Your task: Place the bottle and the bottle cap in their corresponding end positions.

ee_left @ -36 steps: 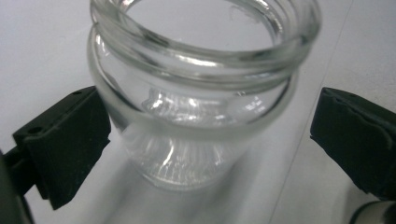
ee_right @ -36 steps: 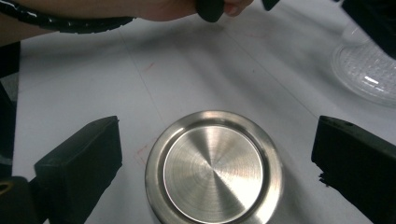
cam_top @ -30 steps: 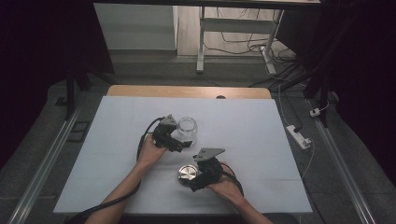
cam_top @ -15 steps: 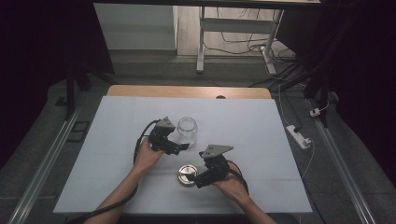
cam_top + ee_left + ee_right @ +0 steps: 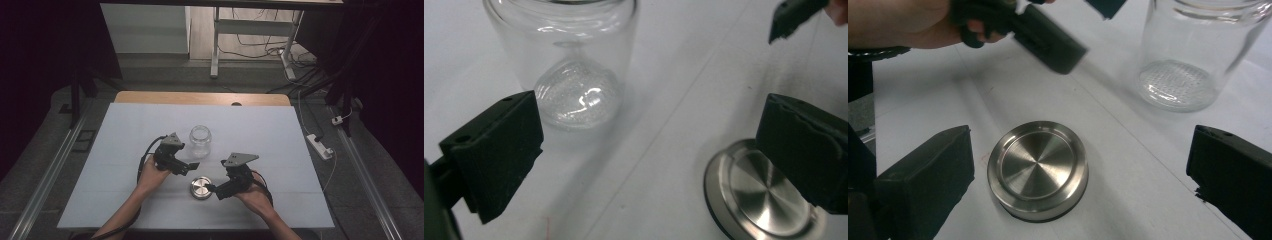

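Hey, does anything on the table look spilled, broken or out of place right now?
Nothing stands out. The glass jar stands upright, empty and open; its metal lid lies flat, apart from it. Both tongs, left and right, are open.

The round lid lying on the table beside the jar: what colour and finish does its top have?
The lid is silver brushed metal with a dark lower edge, seen best in the right gripper view.

A white sheet covers the worktop point(image 5: 125, 150), leaving a strip of bare wood point(image 5: 200, 98) along its far edge. Grey floor point(image 5: 40, 165) surrounds it, with metal rails point(image 5: 47, 175) on both sides. Beyond stand a white panel point(image 5: 145, 30) and a table leg point(image 5: 216, 40) among loose cables point(image 5: 260, 42). A power strip point(image 5: 320, 146) lies at the right. The room's edges are dark.
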The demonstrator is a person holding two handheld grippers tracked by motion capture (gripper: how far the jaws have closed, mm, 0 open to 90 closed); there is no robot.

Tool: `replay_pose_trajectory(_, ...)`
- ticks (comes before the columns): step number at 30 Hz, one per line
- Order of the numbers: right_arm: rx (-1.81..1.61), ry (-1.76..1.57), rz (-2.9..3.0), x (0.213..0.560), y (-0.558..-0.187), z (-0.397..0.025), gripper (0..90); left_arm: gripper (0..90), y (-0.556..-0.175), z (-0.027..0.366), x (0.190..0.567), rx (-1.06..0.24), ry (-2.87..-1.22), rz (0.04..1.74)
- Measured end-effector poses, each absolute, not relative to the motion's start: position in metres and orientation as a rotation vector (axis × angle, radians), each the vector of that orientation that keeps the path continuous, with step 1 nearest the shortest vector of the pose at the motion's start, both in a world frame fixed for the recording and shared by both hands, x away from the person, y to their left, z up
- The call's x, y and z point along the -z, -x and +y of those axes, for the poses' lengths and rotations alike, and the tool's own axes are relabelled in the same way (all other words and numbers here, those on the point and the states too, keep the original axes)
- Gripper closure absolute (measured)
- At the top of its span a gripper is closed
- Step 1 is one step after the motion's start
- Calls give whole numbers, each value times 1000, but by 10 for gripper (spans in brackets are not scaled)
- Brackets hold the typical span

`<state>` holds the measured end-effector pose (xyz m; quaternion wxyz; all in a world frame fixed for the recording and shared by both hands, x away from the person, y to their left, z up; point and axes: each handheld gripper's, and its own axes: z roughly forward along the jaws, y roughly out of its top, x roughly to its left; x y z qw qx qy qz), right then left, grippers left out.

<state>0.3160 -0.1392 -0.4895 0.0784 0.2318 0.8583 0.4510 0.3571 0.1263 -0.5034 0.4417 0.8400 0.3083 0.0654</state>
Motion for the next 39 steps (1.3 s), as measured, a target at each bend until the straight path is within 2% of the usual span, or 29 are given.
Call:
replay_pose_trajectory(19, -1362, -739, 2524, 477, -299, -171, 0, 0, -303, 164, 491, -104, -2006, 765)
replay_pose_trajectory(39, -1348, -869, 2429, 471, -281, -218, 0, 0, -243, 216, 497, -136, -1986, 871)
